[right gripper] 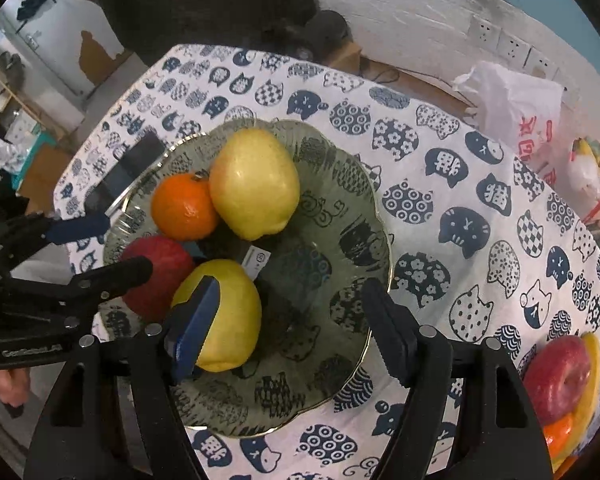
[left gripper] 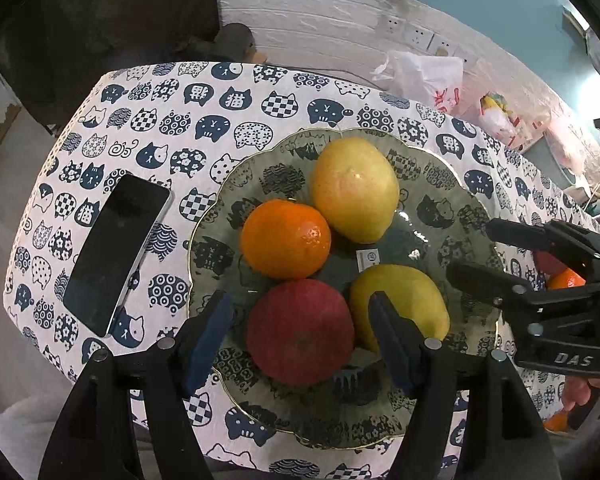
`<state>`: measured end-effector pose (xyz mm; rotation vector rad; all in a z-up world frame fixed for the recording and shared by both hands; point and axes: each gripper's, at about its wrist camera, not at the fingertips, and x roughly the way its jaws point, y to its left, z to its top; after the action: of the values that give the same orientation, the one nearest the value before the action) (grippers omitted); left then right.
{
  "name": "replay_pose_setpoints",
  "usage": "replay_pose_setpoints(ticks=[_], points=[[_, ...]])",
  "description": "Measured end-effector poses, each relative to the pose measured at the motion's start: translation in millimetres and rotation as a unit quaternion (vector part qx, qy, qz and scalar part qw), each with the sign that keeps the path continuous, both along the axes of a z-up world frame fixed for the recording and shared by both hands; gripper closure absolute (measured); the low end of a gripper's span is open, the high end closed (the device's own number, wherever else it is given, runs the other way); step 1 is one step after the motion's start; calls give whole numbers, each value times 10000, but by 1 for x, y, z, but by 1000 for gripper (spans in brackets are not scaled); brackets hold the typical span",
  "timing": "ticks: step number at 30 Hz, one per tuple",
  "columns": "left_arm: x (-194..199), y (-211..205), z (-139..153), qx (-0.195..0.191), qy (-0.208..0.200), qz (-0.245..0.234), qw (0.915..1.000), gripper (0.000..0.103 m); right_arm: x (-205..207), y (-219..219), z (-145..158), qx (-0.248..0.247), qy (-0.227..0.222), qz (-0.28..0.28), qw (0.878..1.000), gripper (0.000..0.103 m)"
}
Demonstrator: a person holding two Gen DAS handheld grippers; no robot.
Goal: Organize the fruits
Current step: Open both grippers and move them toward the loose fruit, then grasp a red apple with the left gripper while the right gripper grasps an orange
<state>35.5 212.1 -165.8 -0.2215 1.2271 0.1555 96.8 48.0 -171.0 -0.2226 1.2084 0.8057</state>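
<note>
Green ribbed glass plate [left gripper: 460, 184] on the cat-print surface [left gripper: 148, 128] carries a round orange [left gripper: 286, 238] at nine o'clock, a red apple [left gripper: 300, 330] at six and two yellow apples [left gripper: 356, 188]. The left gripper [left gripper: 302, 336] straddles the red apple, jaws apart; the right gripper [right gripper: 288, 328] hangs apart beside the nearer yellow apple. A careless nudge could roll the touching fruit off the plate.

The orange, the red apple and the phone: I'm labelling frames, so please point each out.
orange [left gripper: 286, 239]: left wrist view, middle of its peel.
red apple [left gripper: 300, 332]: left wrist view, its top.
phone [left gripper: 116, 252]: left wrist view, dark screen.
</note>
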Motion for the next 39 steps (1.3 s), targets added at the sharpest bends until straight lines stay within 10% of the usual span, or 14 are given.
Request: replay_pose_setpoints(ticks=[21, 39], points=[[0, -109, 60, -80, -521, -1040, 9932, 22, -22, -134, 71, -325, -467, -1161, 9916, 16], [32, -220, 49, 287, -308, -2369, 9706, 14, -20, -254, 14, -925, 106, -2189, 9713, 13]])
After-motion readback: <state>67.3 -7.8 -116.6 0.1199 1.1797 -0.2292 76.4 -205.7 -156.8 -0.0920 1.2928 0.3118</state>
